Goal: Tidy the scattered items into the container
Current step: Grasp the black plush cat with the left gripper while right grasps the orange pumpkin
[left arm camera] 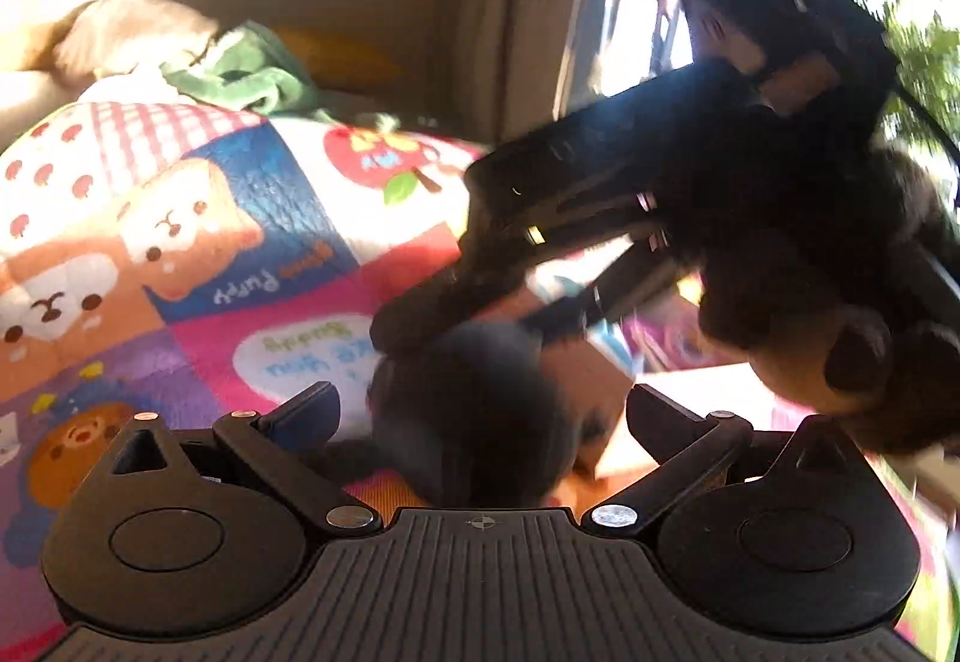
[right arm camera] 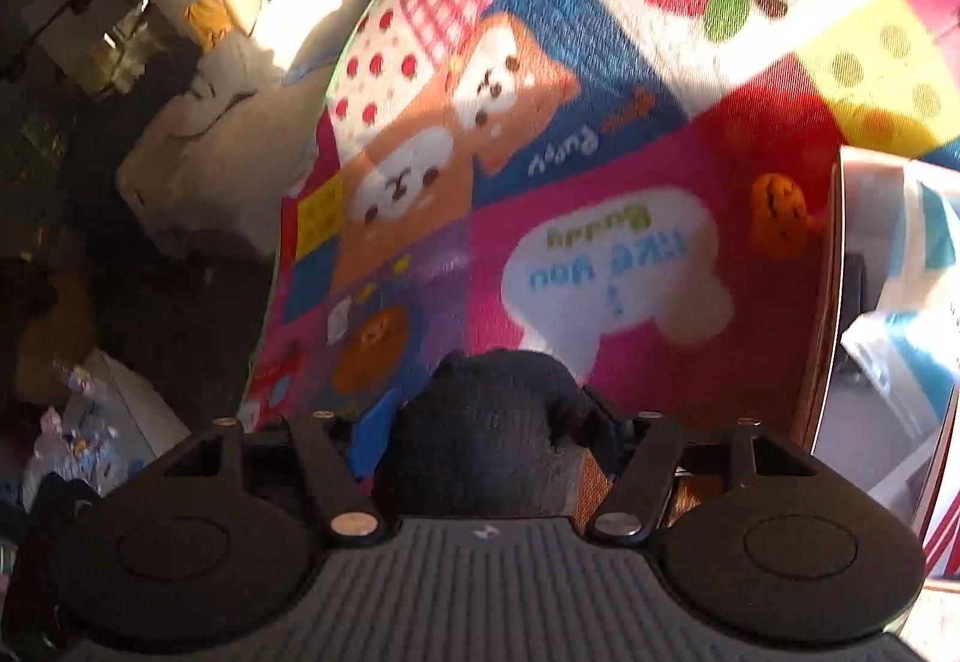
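A dark knit item (right arm camera: 492, 440) fills the space between the fingers of my right gripper (right arm camera: 492, 422), touching both blue pads (right arm camera: 366, 437), so the gripper is shut on it. In the left wrist view the right gripper (left arm camera: 414, 320) slants down from the upper right, held by a hand, with the dark knit item (left arm camera: 480, 410) bunched under its tips. My left gripper (left arm camera: 483, 410) stands wide open just in front of the item, with a gap on each side. The brown-rimmed container (right arm camera: 834, 302) lies to the right; part of it (left arm camera: 606, 392) shows behind the item.
A colourful cartoon play mat (right arm camera: 540, 152) covers the floor. Beyond it are a pale sofa (left arm camera: 36, 86) with a green cloth (left arm camera: 246, 74) and cushions. White and teal things (right arm camera: 918, 254) lie in the container. Dark clutter (right arm camera: 90, 422) sits left of the mat.
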Available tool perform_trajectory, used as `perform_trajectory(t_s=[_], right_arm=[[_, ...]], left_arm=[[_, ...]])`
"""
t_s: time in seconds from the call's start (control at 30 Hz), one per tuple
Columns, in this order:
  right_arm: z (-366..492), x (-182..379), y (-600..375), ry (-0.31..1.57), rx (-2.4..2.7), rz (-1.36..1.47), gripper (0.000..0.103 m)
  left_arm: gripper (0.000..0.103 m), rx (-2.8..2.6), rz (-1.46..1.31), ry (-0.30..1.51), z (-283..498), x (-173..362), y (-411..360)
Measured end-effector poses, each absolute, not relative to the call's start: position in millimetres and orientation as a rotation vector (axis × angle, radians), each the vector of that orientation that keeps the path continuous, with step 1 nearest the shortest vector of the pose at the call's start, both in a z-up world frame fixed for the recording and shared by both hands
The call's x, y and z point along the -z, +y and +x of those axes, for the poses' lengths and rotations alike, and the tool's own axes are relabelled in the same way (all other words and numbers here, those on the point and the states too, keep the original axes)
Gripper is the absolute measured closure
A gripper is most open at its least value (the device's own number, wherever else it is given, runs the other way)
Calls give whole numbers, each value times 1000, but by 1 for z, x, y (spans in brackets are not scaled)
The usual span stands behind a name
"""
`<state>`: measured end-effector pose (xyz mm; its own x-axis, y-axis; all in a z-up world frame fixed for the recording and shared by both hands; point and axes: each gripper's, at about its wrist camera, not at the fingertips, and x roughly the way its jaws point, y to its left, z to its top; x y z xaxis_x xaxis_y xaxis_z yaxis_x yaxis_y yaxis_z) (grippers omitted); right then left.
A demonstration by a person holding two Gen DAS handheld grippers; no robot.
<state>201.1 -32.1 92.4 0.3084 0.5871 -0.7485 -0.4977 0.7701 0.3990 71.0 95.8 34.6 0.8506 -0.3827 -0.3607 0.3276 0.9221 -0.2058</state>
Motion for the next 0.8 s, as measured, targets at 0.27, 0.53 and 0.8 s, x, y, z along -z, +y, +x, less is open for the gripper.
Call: perform_trajectory(t_s=[0.27,0.53,0.8], right_arm=[[241,-99,-22,890,-465,-130,45],[321,-50,25,959,-211,-442,56],[321,-36,33,931,-139,-604,73]], left_arm=[[0,394,-200,493,85,-20,100],[0,397,-331,546,99,-8,113],[0,435,-327,530,98,-6,113]])
